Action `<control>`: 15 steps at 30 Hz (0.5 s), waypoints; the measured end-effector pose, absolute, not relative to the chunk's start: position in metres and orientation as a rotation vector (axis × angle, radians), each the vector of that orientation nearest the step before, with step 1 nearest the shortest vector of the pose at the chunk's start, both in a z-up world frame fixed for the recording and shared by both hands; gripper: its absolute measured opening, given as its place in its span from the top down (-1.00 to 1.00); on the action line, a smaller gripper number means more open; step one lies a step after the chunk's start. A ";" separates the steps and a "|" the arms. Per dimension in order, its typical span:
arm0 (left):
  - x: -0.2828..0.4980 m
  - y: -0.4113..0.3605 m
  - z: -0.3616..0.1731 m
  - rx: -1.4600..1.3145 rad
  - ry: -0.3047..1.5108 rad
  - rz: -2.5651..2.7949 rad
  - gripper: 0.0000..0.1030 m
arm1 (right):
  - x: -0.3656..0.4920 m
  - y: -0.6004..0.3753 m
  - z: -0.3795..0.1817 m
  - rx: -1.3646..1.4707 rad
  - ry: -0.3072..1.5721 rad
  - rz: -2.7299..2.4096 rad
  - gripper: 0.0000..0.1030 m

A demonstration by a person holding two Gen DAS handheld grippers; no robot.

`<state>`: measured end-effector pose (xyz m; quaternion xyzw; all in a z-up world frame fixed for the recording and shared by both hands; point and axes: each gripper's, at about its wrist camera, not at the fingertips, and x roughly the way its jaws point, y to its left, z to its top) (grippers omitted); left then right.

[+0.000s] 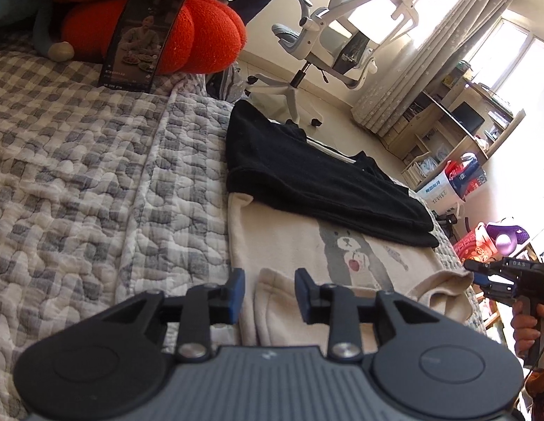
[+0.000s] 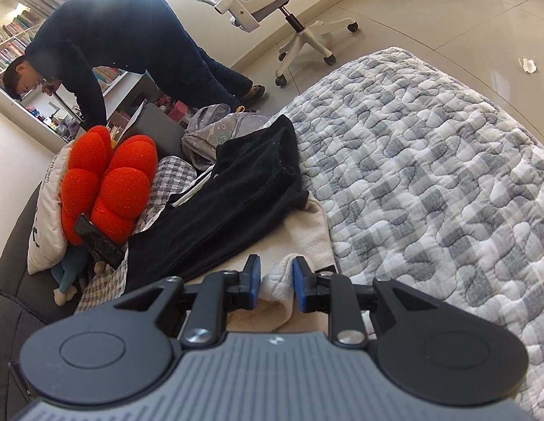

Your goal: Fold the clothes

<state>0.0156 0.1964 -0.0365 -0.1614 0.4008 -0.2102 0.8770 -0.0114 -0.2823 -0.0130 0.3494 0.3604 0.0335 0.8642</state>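
A cream garment (image 1: 289, 242) with a grey bear print lies flat on the checked quilt (image 1: 96, 175). A folded black garment (image 1: 307, 172) rests across its far end. My left gripper (image 1: 270, 280) is open, and a folded cream edge (image 1: 275, 301) lies loose between its blue pads. In the right wrist view my right gripper (image 2: 276, 270) is open too, with a cream fold (image 2: 277, 280) between the pads and the black garment (image 2: 230, 210) just beyond. From the left wrist view the right gripper (image 1: 475, 273), held in a hand (image 1: 528, 326), sits at the cream garment's right corner.
A phone (image 1: 142, 35) leans on a red cushion (image 1: 209, 35) at the head of the bed. A white office chair (image 1: 342, 35) stands on the floor beyond. A person (image 2: 131, 35) bends over near shelves, with a grey backpack (image 2: 219, 129) by the bed.
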 end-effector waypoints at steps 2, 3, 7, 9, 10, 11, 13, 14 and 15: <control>0.016 0.188 -0.038 -0.303 0.840 -0.450 0.37 | -0.012 -0.287 -0.012 0.751 0.724 0.065 0.17; 0.016 0.185 -0.039 -0.287 0.841 -0.454 0.37 | -0.013 -0.289 -0.012 0.757 0.713 0.062 0.17; 0.014 0.174 -0.041 -0.230 0.835 -0.450 0.37 | -0.016 -0.285 -0.010 0.701 0.713 0.061 0.17; 0.013 0.167 -0.041 -0.184 0.833 -0.425 0.39 | -0.017 -0.279 -0.010 0.652 0.716 0.060 0.17; 0.013 0.165 -0.042 -0.172 0.834 -0.414 0.39 | -0.018 -0.277 -0.012 0.630 0.719 0.054 0.17; 0.012 0.163 -0.043 -0.168 0.832 -0.411 0.39 | -0.018 -0.274 -0.014 0.609 0.725 0.041 0.17; 0.012 0.160 -0.045 -0.165 0.830 -0.405 0.39 | -0.018 -0.270 -0.020 0.575 0.738 0.012 0.17; 0.011 0.159 -0.045 -0.161 0.831 -0.399 0.39 | -0.018 -0.268 -0.024 0.567 0.742 0.001 0.17; 0.010 0.157 -0.045 -0.152 0.829 -0.385 0.39 | -0.018 -0.267 -0.027 0.563 0.743 -0.007 0.17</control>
